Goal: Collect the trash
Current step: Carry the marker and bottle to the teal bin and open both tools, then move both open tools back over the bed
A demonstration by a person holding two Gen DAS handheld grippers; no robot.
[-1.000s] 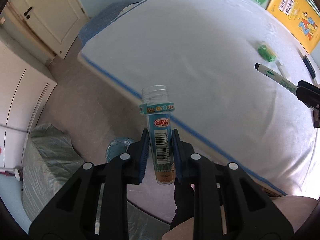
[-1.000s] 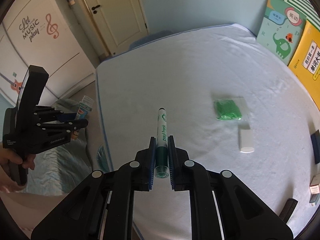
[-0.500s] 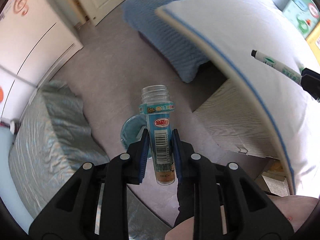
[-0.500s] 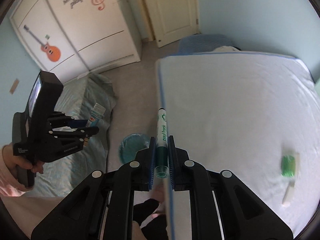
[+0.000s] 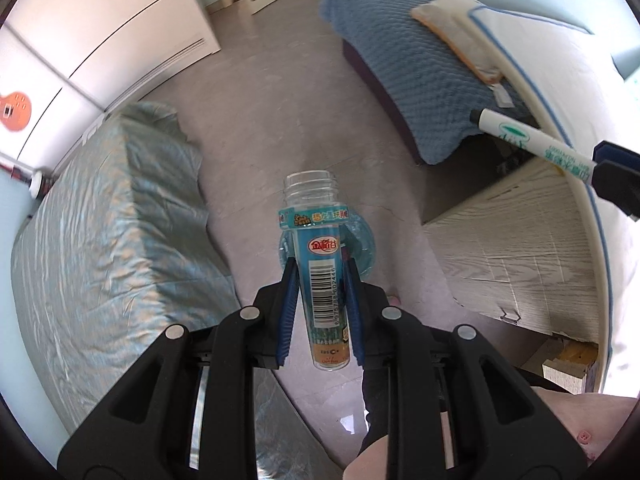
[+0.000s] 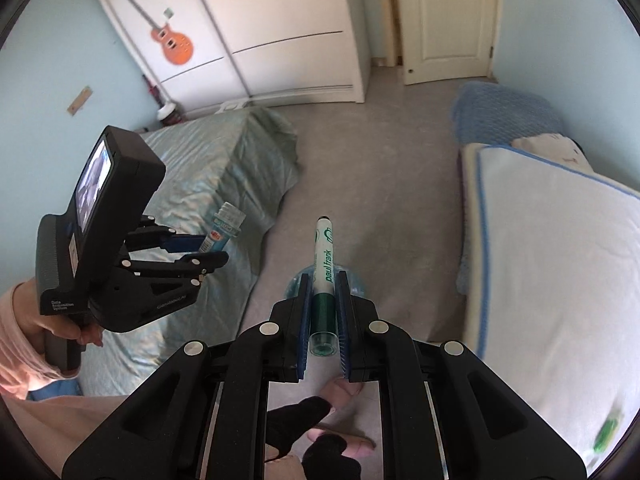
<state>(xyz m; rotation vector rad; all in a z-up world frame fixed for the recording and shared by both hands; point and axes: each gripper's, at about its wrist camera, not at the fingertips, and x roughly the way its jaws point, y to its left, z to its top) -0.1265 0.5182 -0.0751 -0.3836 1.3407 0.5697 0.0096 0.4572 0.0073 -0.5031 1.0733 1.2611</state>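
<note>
Left gripper (image 5: 320,280) pads clamped on a capless plastic bottle (image 5: 322,280), mouth pointing away from the camera. Right gripper (image 6: 323,312) pinched tight on a green marker (image 6: 325,276), tip forward. Both pieces of trash in hand, neither dropped yet. A round blue-lined bin (image 5: 362,246) sits on the floor right under the bottle; in the right wrist view it (image 6: 354,286) shows just behind the marker. So judged: pickup done, carry about done, release into the bin left. A green scrap (image 6: 606,436), blurred, lies on the white mattress (image 6: 560,280), probably more to collect. Both grippers aim steeply down at the floor, side by side, between the mattress and a grey-green covered piece (image 5: 112,220). Person's hand (image 6: 60,320) grips the left handle low.
</note>
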